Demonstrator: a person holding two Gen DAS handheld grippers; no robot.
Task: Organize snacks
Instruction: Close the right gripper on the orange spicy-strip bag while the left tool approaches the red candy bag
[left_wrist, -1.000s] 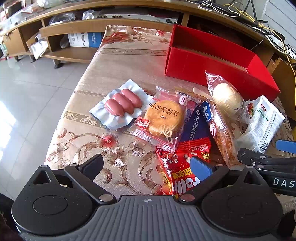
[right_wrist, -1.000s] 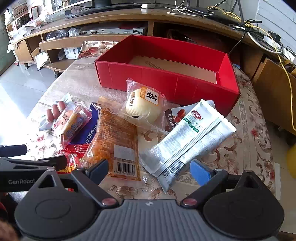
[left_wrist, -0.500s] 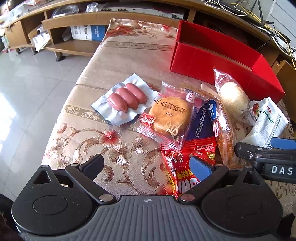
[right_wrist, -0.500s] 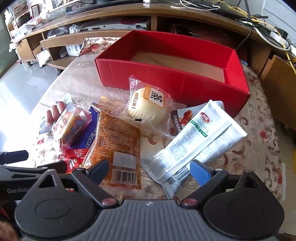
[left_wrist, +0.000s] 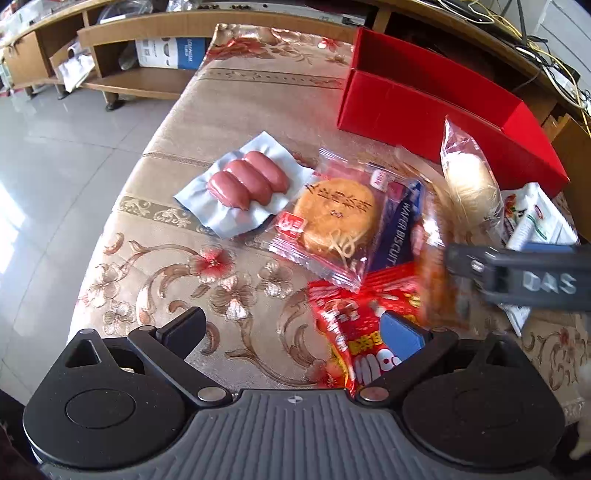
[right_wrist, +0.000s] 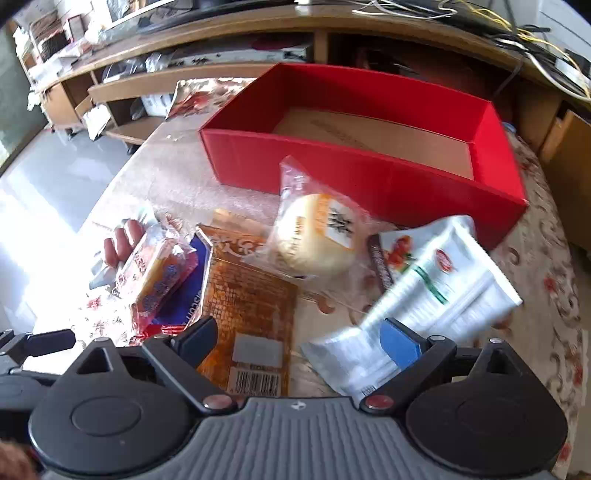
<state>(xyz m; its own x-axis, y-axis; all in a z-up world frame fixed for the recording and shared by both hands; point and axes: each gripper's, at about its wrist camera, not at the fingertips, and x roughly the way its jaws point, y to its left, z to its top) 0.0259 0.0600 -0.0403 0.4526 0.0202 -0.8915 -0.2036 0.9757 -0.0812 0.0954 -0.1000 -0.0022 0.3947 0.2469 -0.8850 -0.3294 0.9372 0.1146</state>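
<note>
Both tongs, left (left_wrist: 291, 328) and right (right_wrist: 299, 336), were spread wide, nothing clamped. The white packet (right_wrist: 424, 295) was laid slantwise, far end angled toward the red box (right_wrist: 369, 177).

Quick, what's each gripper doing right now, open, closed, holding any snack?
Left gripper: open, holding nothing.
Right gripper: open, holding nothing.

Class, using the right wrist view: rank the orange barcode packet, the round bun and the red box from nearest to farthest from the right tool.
1. Orange barcode packet: partly between the right tool's jaws, left side.
2. Round bun: beyond, centre.
3. Red box: farthest, behind.
</note>
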